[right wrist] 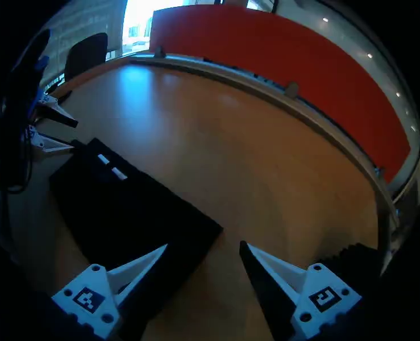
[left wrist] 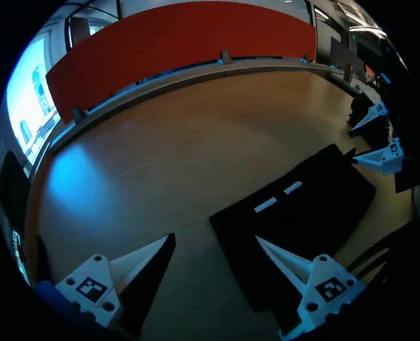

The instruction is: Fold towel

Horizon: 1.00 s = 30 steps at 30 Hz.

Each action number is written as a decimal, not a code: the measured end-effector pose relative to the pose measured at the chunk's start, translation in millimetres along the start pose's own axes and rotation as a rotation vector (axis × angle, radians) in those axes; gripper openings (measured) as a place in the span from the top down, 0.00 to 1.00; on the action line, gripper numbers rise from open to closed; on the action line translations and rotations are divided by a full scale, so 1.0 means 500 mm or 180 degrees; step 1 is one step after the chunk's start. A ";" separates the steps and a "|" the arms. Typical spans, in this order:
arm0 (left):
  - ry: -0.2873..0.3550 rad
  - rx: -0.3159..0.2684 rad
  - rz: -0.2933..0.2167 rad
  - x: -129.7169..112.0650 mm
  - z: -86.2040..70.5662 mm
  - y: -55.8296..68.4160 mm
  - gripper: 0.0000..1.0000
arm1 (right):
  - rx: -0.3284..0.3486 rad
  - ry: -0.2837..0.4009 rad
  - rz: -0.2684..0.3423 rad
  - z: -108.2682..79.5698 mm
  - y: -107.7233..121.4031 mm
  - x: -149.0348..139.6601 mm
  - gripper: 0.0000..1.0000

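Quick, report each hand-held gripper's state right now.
Left hand-held gripper: open, holding nothing.
Right hand-held gripper: open, holding nothing.

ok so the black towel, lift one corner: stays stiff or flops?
Probably flops: the black towel lies flat and thin on the wooden table, so a lifted corner should drape. Likely light for its size, given that thinness. Pushed, it may slide before bunching; the tabletop looks smooth and glossy.
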<state>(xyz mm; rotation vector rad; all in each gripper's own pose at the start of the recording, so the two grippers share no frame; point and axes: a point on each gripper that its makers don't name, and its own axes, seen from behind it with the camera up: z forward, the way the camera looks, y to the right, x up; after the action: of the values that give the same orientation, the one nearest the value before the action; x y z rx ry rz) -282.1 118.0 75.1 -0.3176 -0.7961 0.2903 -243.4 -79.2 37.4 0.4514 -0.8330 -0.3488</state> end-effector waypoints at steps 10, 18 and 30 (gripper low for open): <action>0.0057 0.0125 -0.0048 0.015 -0.006 -0.024 0.07 | -0.0147 0.0092 0.0024 -0.004 0.022 0.017 0.04; 0.0077 0.0066 -0.0100 0.015 -0.014 -0.016 0.07 | -0.0077 0.0108 0.0129 -0.018 0.010 0.015 0.00; 0.0106 0.0023 -0.0194 -0.010 -0.054 -0.003 0.06 | -0.0024 0.0115 0.0170 -0.062 -0.018 -0.016 0.00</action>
<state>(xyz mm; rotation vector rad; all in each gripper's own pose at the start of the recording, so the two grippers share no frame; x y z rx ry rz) -265.3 110.3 54.8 -0.2903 -0.7704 0.2303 -225.8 -75.4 9.7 0.4266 -0.8070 -0.2935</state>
